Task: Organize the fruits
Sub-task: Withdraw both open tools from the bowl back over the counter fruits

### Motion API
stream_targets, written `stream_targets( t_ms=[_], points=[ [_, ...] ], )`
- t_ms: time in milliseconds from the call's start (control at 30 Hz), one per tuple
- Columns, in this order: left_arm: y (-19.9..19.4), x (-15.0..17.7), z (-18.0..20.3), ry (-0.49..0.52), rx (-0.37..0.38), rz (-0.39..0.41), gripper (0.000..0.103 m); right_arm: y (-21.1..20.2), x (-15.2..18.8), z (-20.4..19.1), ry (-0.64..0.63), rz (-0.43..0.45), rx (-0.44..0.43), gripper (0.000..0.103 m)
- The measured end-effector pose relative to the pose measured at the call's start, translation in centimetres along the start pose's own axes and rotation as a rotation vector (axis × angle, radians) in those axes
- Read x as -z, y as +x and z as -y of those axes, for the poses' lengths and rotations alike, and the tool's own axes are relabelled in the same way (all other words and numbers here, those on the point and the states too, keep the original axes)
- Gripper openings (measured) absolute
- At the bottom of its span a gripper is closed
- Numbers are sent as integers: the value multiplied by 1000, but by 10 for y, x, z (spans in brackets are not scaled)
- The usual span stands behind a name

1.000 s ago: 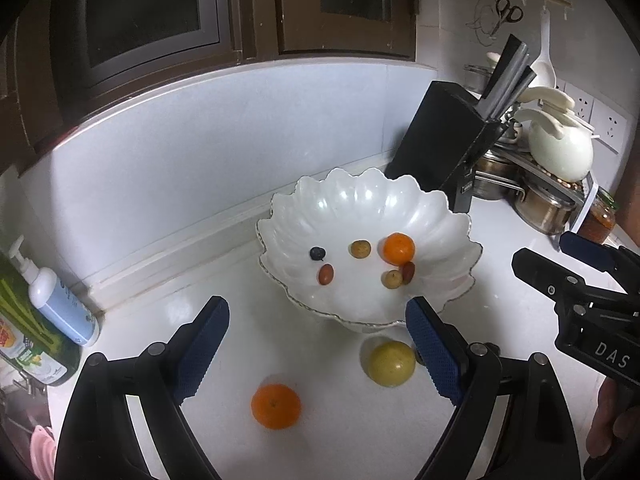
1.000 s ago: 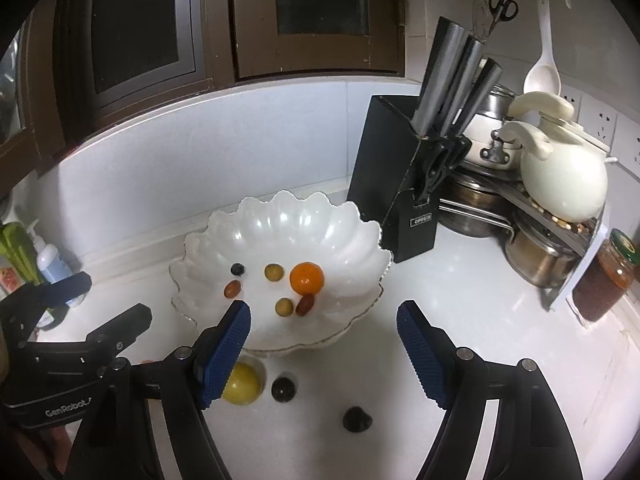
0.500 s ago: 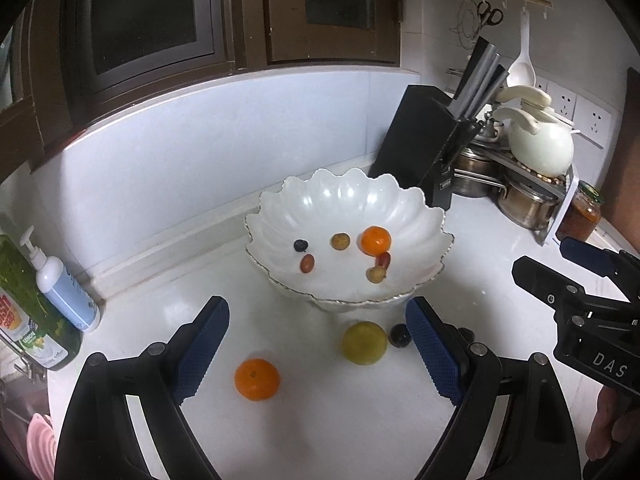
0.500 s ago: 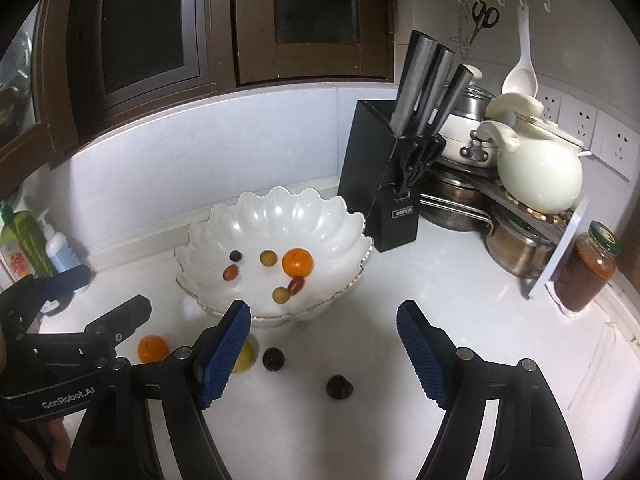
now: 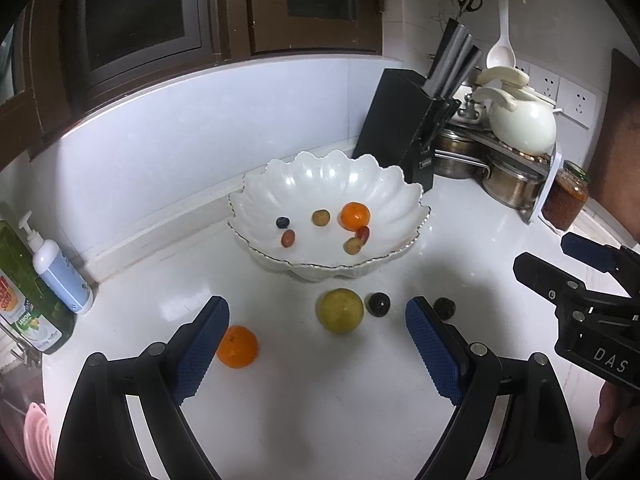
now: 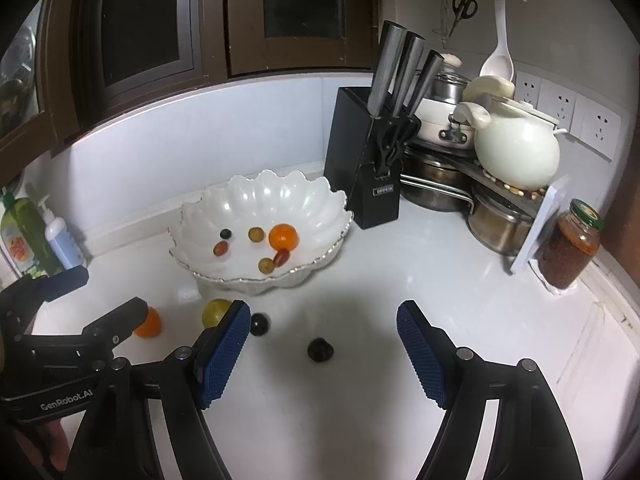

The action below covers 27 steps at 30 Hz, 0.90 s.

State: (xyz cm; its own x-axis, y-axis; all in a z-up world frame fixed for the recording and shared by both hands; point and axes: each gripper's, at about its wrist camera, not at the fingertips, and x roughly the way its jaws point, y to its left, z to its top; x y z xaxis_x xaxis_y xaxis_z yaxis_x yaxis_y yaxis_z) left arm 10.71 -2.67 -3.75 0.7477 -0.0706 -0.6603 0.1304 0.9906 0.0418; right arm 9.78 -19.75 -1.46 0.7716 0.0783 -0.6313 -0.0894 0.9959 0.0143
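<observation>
Two hand-held grippers hang over the white desk (image 5: 320,400), both spread wide with nothing between their blue pads. Just ahead of the left hand-held gripper (image 5: 316,344) lie a loose orange (image 5: 237,346), close to its left pad, and a yellow-green round fruit (image 5: 340,311) nearer its right pad. Beside that fruit sits a dark round fruit (image 5: 379,304), and a second dark fruit (image 5: 444,308) peeks out just behind the right pad. Farther ahead stands the scalloped white bowl (image 5: 320,184), holding an orange (image 5: 355,215), a blueberry (image 5: 283,222) and four grapes. The right hand-held gripper (image 6: 324,344) has one dark fruit (image 6: 320,349) between its spread pads, untouched, and the other dark one (image 6: 259,323) just by its left pad. Beyond the bowl, ahead and right, stands a black knife block (image 6: 360,152).
</observation>
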Motion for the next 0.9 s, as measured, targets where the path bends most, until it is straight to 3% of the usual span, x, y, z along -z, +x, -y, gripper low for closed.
stream_targets(
  t_ms=[900],
  points=[
    [34, 35, 9, 6, 56, -65, 90, 25, 38, 9, -2, -93, 46, 76]
  ],
)
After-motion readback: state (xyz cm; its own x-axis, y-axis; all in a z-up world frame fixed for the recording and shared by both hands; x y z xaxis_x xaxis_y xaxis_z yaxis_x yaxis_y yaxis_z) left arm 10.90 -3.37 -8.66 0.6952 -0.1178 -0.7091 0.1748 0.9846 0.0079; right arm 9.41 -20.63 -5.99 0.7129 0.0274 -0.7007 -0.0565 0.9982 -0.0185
